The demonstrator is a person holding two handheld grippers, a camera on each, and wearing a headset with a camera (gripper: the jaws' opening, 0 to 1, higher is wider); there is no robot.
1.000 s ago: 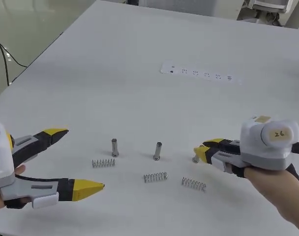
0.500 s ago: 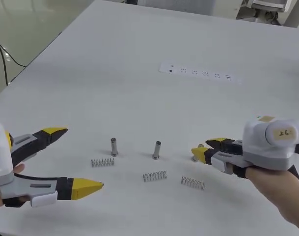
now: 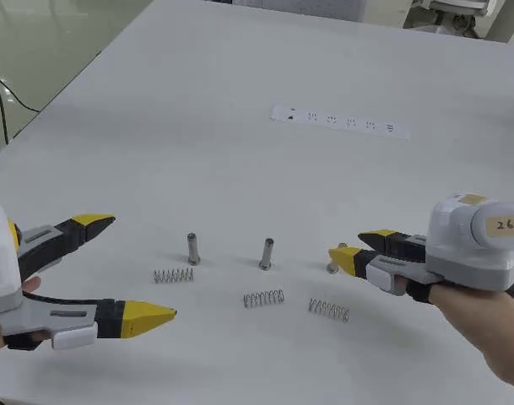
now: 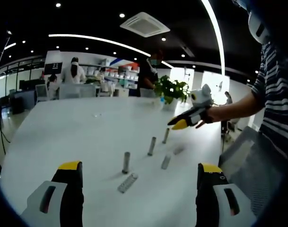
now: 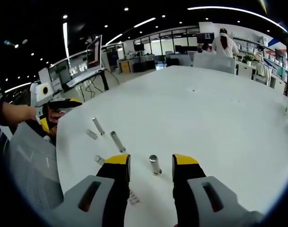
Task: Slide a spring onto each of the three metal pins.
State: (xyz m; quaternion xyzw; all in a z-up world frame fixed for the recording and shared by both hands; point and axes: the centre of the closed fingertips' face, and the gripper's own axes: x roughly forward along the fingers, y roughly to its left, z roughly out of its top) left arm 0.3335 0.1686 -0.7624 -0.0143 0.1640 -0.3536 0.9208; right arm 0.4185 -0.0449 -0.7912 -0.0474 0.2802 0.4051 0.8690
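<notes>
The right gripper (image 3: 358, 246), jaws narrowly apart, straddles the right pin (image 5: 154, 165) without clamping it. Closing off-centre could topple the upright pin. The left gripper (image 3: 130, 267) hangs wide open at near left. The left spring (image 3: 173, 275), middle spring (image 3: 263, 297) and right spring (image 3: 328, 310) lie loose on the bench (image 3: 240, 169), none threaded. Since a second ago only the camera has shifted.
</notes>
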